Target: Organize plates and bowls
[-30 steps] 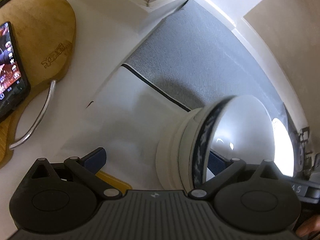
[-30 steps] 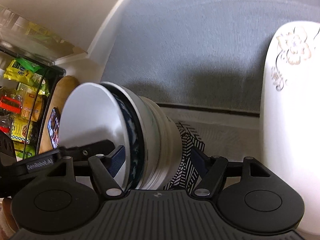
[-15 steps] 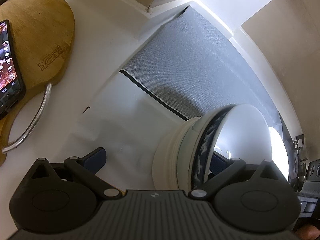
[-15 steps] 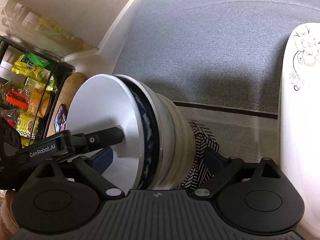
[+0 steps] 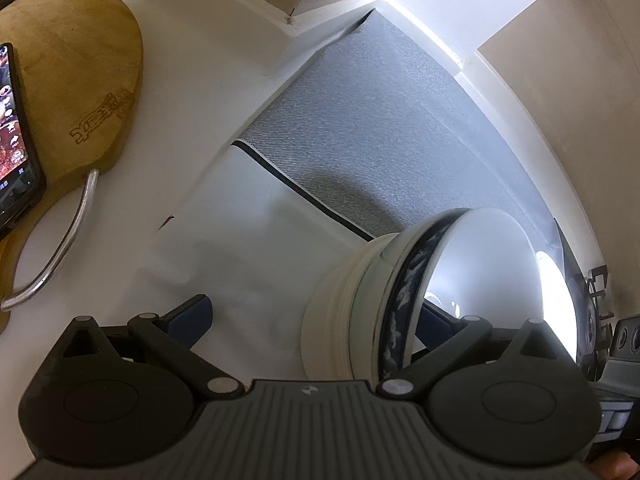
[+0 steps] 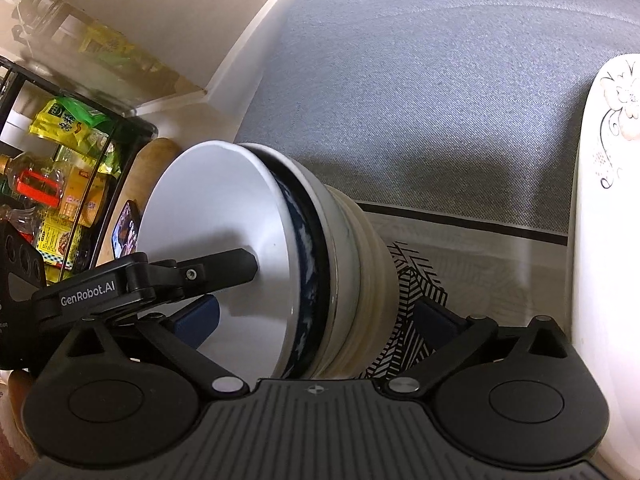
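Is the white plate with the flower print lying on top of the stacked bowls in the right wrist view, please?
No, the flower-print plate lies at the right edge of the right wrist view, apart from the stacked bowls in the middle.

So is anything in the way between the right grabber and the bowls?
No, nothing visible. The right gripper has just been opening its jaws, and the bowl stack sits right between them.

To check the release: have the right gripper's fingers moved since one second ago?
Yes. The right gripper has just been opening; its fingers spread away from the bowl stack, which stands between them.
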Tool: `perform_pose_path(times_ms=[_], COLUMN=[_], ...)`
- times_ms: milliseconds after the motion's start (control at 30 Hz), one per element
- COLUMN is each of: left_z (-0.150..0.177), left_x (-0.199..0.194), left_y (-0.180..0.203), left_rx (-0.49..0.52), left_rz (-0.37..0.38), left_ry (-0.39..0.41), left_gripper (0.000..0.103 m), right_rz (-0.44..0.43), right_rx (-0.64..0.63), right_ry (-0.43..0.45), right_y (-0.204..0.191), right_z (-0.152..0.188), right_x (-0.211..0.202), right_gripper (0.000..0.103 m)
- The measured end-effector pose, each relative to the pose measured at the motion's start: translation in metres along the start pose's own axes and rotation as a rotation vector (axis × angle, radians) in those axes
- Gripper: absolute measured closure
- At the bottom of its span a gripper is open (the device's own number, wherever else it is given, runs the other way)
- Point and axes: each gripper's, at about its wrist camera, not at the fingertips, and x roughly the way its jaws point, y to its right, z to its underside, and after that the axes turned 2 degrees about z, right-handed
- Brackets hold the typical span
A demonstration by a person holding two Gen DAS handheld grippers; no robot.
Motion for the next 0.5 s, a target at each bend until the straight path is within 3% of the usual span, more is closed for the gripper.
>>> perform_pose_path(times_ms=[500], left_z=[0.0024], left_x=[0.0009], left_y=[0.0045], left_rx=[0.003], left_rz=[0.000], left_ry=[0.003], left_gripper=[0.000], right_rz=[-0.001], right_rx=[-0.018], right_ry=[0.027], right_y=[-0.0013], right_z=[0.0052], right_x=[-0.0017], right_gripper=[0.000])
